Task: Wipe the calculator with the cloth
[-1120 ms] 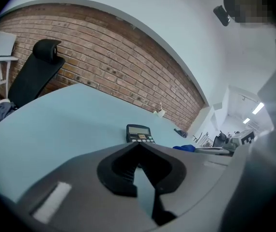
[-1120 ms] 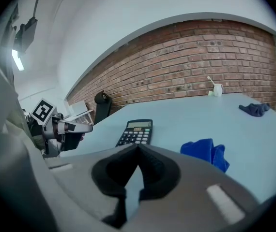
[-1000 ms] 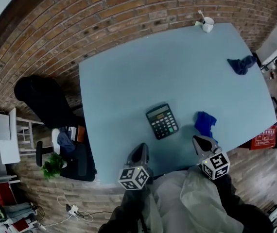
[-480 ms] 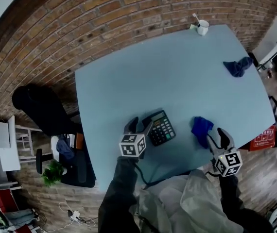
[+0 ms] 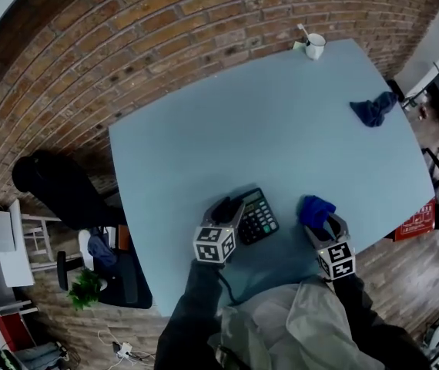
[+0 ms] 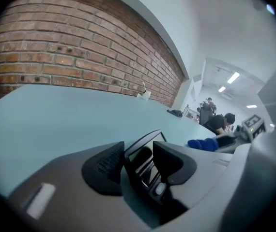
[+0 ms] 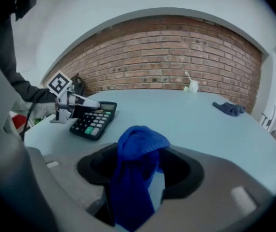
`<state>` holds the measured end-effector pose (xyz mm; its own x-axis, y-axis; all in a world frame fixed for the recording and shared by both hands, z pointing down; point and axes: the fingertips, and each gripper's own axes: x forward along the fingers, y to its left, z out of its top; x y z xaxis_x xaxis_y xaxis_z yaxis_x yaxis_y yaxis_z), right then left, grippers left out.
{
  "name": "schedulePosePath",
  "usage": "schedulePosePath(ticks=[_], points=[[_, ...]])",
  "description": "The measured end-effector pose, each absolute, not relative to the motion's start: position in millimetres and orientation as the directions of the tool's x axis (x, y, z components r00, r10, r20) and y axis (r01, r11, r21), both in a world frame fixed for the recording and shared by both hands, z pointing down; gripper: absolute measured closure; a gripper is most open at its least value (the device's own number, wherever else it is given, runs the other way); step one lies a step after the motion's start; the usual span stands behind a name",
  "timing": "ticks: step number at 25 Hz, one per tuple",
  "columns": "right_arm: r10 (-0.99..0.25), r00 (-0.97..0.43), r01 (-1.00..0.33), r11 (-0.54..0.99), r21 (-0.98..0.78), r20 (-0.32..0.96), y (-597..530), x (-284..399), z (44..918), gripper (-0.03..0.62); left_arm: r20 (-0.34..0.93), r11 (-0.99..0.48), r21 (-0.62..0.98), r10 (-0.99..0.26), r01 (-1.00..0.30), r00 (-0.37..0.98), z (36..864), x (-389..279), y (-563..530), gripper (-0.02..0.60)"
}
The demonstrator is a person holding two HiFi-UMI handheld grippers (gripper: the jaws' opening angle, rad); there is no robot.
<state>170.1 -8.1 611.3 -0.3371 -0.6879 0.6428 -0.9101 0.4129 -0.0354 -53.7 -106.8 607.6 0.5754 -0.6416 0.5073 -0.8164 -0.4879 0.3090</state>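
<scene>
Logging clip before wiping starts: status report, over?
Left gripper: fingers just closed onto calculator, display end. Right gripper: fingers just opened, blue cloth loose between them. Nothing blocking; dark cloth far across table.

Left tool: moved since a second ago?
Yes. The left tool went forward from the table near edge to the calculator; its jaws have just been closing, the calculator's left end between them.

On the desk [image 5: 242, 114], the calculator [image 5: 256, 216] lies at the lower centre of the head view. The cloth [image 5: 314, 208] lies near it, to its right. A second cloth [image 5: 372, 111] lies at the upper right and a mug [image 5: 314, 46] stands at the desk's top edge, both well apart from them.
</scene>
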Motion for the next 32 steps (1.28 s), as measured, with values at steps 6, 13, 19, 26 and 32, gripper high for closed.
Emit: schedulePosePath(ticks=[6,13,19,26,32], points=[[-0.778,-0.228,-0.852,0.450,0.268,0.585,-28.2,155.3,578.0,0.338,0.409,-0.406,0.537,-0.641,-0.740,0.649,598.0,-63.9,-92.1,0.483],[-0.675,-0.258,-0.853,0.495,0.165,0.691,-57.2,143.1,627.8,0.350,0.312,-0.353,0.665,-0.669,-0.658,0.675,588.0,-65.2,-86.2,0.526],[-0.678,-0.487,-0.859,0.485,-0.163,0.551,-47.6,122.4,593.3,0.459,0.276,-0.264,0.753,-0.705,-0.603,0.653,584.2,-75.1,-70.7,0.531],[-0.382,-0.815,-0.474,0.872,-0.122,0.435,16.5,-24.2,516.6,0.464,0.144,-0.235,0.846,-0.765,-0.479,0.628,544.1,-70.0,-52.2,0.528],[-0.571,-0.689,-0.626,0.779,0.030,0.446,-34.2,19.9,499.9,0.465,0.093,-0.316,0.820,-0.749,-0.477,0.656,504.6,-72.0,-20.9,0.528]])
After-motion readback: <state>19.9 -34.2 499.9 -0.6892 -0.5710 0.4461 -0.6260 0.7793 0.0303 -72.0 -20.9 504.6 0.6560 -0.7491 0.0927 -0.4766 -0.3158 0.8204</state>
